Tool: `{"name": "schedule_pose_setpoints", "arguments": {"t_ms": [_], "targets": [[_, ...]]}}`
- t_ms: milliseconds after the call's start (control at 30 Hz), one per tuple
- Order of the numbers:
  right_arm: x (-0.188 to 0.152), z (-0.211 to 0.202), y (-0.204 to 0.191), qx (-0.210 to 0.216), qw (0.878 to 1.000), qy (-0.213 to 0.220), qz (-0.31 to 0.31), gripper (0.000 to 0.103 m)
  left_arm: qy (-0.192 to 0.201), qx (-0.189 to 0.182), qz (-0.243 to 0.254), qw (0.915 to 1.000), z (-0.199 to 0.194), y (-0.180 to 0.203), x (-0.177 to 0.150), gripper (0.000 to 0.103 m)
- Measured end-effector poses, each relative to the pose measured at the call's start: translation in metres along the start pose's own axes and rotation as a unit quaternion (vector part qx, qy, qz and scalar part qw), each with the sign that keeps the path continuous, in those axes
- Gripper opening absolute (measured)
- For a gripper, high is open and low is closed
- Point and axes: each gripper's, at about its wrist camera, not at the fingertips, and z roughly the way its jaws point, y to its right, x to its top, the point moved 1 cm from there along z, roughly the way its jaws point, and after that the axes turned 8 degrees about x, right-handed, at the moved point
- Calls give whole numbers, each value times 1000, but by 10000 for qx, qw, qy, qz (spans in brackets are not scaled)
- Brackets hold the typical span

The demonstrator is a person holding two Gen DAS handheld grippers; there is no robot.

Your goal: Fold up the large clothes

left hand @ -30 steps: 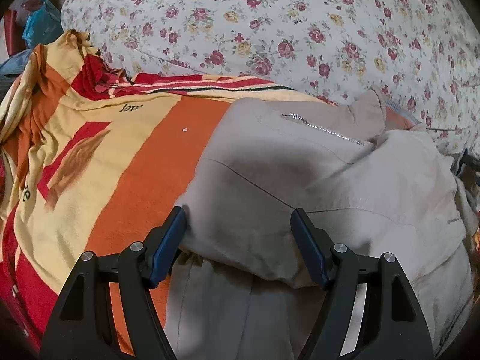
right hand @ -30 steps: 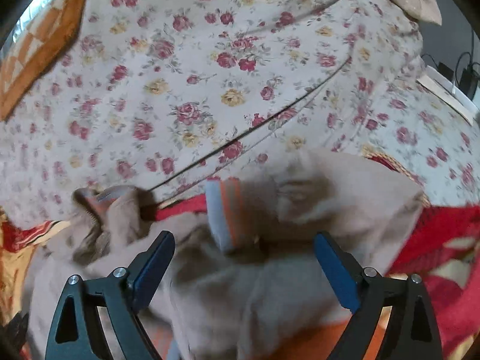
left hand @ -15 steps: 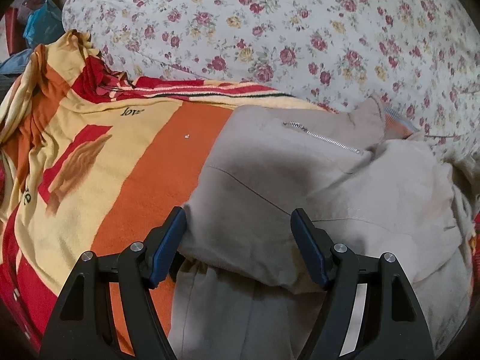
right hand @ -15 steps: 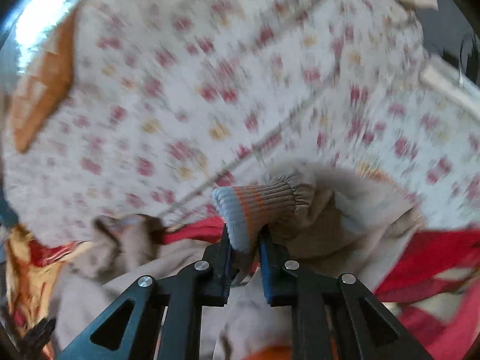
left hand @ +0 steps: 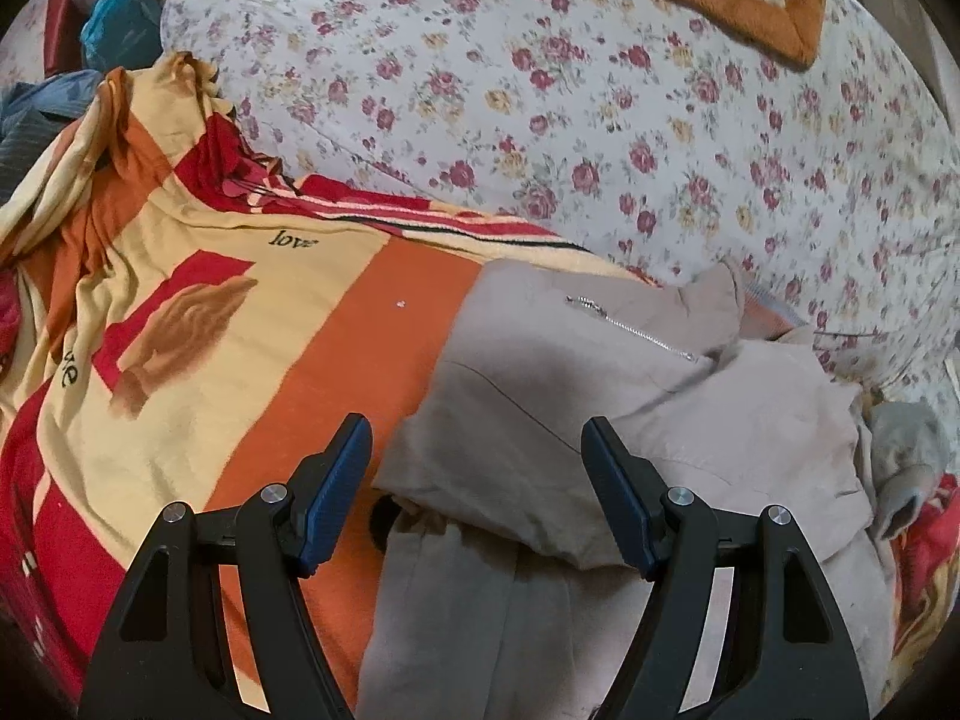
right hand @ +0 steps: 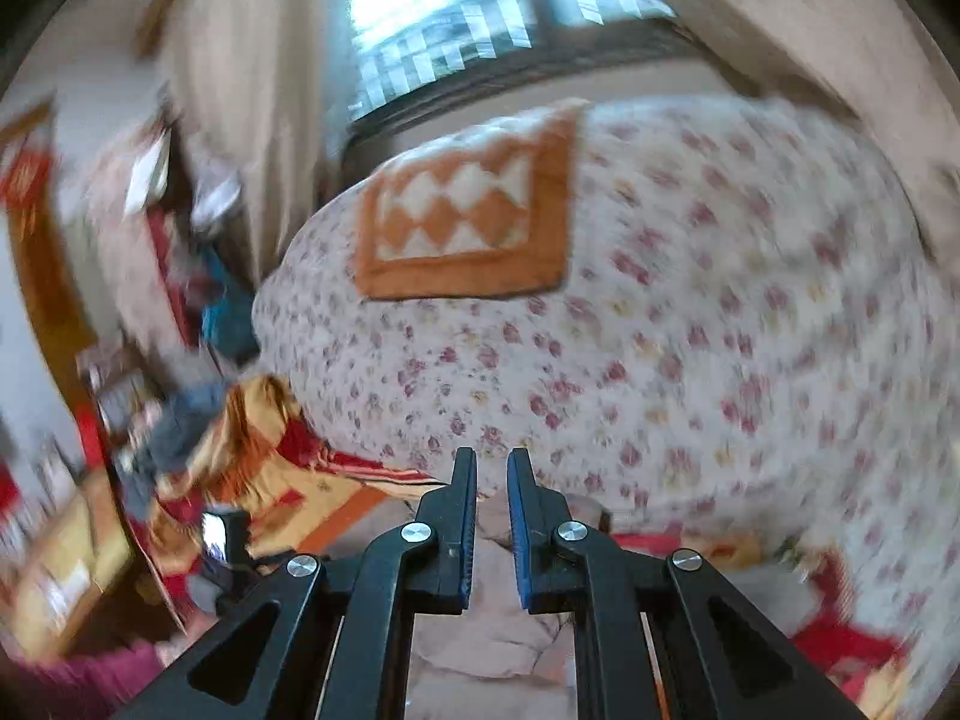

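Observation:
A beige zip jacket (left hand: 600,408) lies partly folded on an orange, yellow and red blanket (left hand: 198,336). My left gripper (left hand: 477,480) is open, hovering low over the jacket's near folded edge, one finger on each side. In the blurred right wrist view my right gripper (right hand: 492,516) is raised and nearly closed, with a narrow gap between its fingers. Nothing shows clamped between them; the jacket (right hand: 492,630) lies below. A sleeve cuff (left hand: 900,480) lies at the jacket's right side.
A large floral duvet (left hand: 600,120) is piled behind the jacket, with an orange diamond-pattern blanket (right hand: 468,228) on top. Clutter and clothes (left hand: 90,30) sit at the far left. A window (right hand: 480,30) and curtains are behind the bed.
My right gripper closed on the striped sleeve cuff, then swung up and left; the cuff is no longer between its fingers. My left gripper stayed open and drew back slightly.

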Motion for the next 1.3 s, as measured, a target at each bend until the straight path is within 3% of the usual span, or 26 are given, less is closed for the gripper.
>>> {"name": "schedule_pose_setpoints", "arguments": {"t_ms": [67,100,133,200,333,533,633,767,800,833,933,1033,1100,1200,1300], "targets": [[-1,7,-11,-177,9998,-59,-110,10,-4,-20,-41,10000,-2,-3,1,73],[-5,13,-9,-176,9997,-139,39,17,-12,-51,-61,10000,-2,-4,1,73],[-13,20,-4,-276,9990,-294,215,50,-29,-101,-90,9999,-3,-5,2,73],[-42,34,12,-634,9942,-637,593,86,-39,-159,-122,9998,-5,-7,3,73],[-129,45,52,-1047,9767,-1202,1437,86,-53,-198,-69,9998,-7,-5,2,73],[-220,8,110,-1477,9428,-756,2892,87,-179,-182,-52,9997,1,1,-1,73],[-249,10,141,-1035,9177,-451,3809,86,-212,-68,29,9997,6,6,-4,73],[-258,40,166,-476,8946,209,4439,84,-232,33,177,9996,9,12,-8,73],[-257,46,170,-524,8900,253,4522,65,-216,64,222,9995,9,12,-8,73],[-257,51,175,-623,8873,269,4562,37,-202,76,235,9995,8,12,-8,73],[-241,41,178,-826,8972,370,4322,22,-170,19,184,9997,5,9,-6,73],[-190,-2,165,-1353,9316,459,3341,19,-148,-53,46,9999,1,4,-2,73],[-155,-22,155,-1461,9472,510,2808,19,-127,-118,-17,9998,-3,3,-1,73],[-91,-54,127,-1240,9709,586,1961,18,-45,-258,-103,9996,-12,0,0,73],[-35,-59,86,-425,9906,385,1244,18,66,-387,-244,9989,-22,-7,2,73]]}}
